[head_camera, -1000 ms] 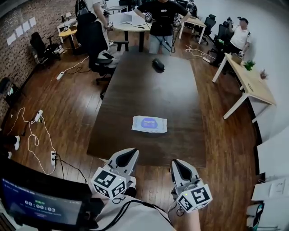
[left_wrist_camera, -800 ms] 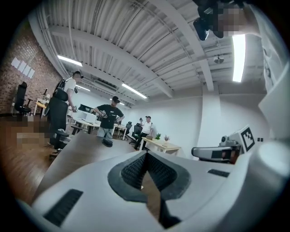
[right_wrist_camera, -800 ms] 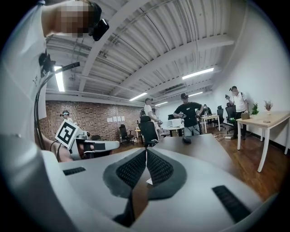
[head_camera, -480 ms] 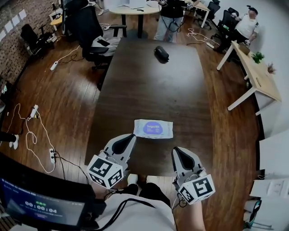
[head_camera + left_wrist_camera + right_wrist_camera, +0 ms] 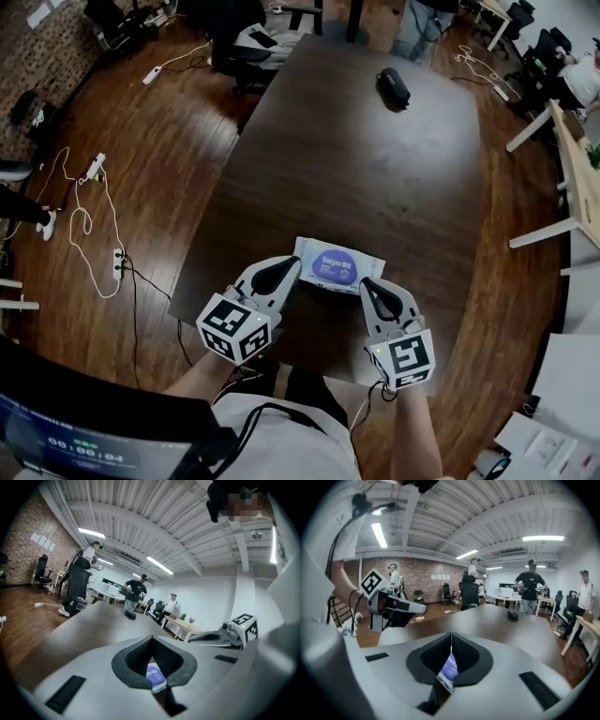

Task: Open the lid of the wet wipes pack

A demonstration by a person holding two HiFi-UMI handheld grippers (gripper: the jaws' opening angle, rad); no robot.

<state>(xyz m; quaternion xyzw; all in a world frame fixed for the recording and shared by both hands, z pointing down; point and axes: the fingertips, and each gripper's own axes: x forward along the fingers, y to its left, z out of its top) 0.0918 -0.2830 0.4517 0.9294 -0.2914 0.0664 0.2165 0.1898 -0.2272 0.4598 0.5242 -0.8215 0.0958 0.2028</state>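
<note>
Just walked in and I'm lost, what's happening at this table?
A person holds two tools over a dark table. The left tool and right tool, both shut, are poised at the near edge of the wet wipes pack, one per side. The pack lies flat, its lid not opened yet.

Open-plan office. Long dark counter [image 5: 347,169] mid-room; swivel chair [image 5: 265,39] at its far end, light desk [image 5: 579,192] to its right, power strips [image 5: 116,264] on wood floor [image 5: 159,187] to its left; brick wall [image 5: 23,559] beyond that, strip lights [image 5: 91,532] above.
</note>
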